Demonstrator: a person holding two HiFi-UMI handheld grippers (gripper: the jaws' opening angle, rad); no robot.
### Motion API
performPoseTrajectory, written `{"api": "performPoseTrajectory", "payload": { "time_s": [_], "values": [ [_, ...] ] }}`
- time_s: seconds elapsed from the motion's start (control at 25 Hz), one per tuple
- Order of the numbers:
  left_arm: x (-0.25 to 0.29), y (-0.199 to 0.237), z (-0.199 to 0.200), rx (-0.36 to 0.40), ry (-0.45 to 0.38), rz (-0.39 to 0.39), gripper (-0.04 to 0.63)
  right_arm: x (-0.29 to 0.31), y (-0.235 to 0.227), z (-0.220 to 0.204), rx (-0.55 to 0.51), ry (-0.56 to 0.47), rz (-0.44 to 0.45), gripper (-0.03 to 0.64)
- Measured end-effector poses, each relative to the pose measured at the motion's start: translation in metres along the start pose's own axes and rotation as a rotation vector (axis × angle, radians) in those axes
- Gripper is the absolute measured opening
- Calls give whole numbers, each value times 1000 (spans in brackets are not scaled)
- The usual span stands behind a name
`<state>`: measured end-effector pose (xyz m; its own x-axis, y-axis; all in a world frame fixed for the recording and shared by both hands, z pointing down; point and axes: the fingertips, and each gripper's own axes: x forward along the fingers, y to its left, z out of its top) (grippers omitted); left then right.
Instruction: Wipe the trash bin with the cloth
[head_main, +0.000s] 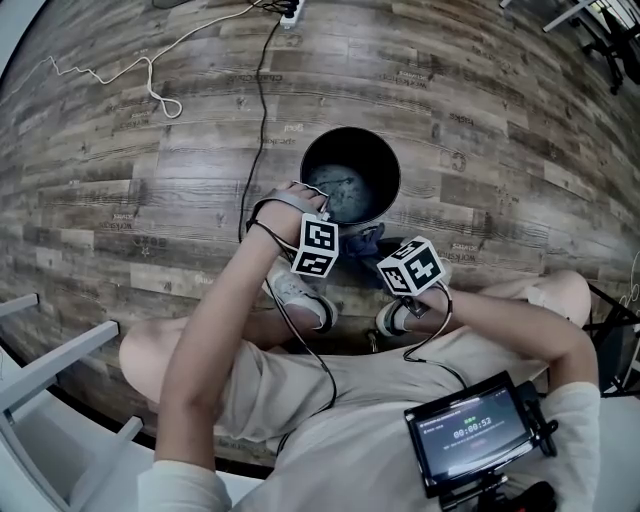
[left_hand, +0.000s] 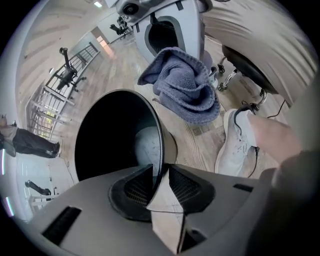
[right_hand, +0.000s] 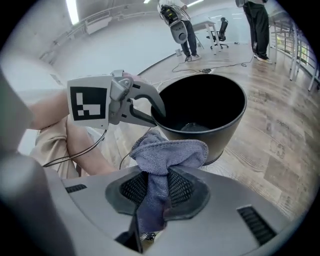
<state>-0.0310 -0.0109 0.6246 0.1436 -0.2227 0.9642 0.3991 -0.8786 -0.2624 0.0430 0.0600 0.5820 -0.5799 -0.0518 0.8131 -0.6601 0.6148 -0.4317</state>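
Observation:
The black trash bin (head_main: 350, 172) stands on the wooden floor just beyond the person's feet. My left gripper (head_main: 318, 200) reaches down over the bin's near rim. In the left gripper view the thin rim (left_hand: 161, 150) runs between the two pads of the left gripper (left_hand: 159, 175), with a slim gap on each side. My right gripper (head_main: 378, 248) hangs beside the bin, shut on a bunched blue-grey cloth (head_main: 362, 234). In the right gripper view the cloth (right_hand: 167, 150) bulges out of the right gripper (right_hand: 157, 187), close to the bin (right_hand: 205, 110) and the left gripper (right_hand: 156, 114).
A black cable (head_main: 262, 100) and a white cord (head_main: 150, 85) cross the floor beyond the bin. White shoes (head_main: 300, 295) sit close behind it. A small monitor (head_main: 470, 430) hangs at the person's chest. White frame bars (head_main: 60, 360) are at the left. People (right_hand: 257, 25) stand far off.

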Motion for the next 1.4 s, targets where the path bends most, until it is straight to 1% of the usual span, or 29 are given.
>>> {"api": "performPoseTrajectory", "payload": {
  "time_s": [0.24,0.32,0.44,0.64,0.76,0.88,1.08,1.2,1.4],
  "values": [
    [-4,-8,14,-28,-12,-46,98,-5,-2,12,-22,-19,-43,89],
    [-4,-11,20,-24,-22,-55,92,-1,-6,17,-44,-28,-50,89],
    [-4,-13,22,-3,-40,-50,86,9,-12,17,-72,-16,-57,89],
    [-5,-13,22,18,-65,-40,86,40,-27,1,-122,20,-98,89],
    [-6,-12,21,21,-70,-40,86,62,-41,-8,-101,46,-115,89],
    [-5,-11,22,25,-70,-37,84,86,-51,-17,-108,56,-131,89],
    [-6,-11,23,32,-67,-34,81,125,-71,-36,-88,47,-191,89],
    [-8,-12,25,35,-63,-31,81,145,-81,-46,-111,49,-228,89],
    [-14,-13,25,30,-71,-26,81,171,-93,-61,-77,79,-262,89]
  ]
}}
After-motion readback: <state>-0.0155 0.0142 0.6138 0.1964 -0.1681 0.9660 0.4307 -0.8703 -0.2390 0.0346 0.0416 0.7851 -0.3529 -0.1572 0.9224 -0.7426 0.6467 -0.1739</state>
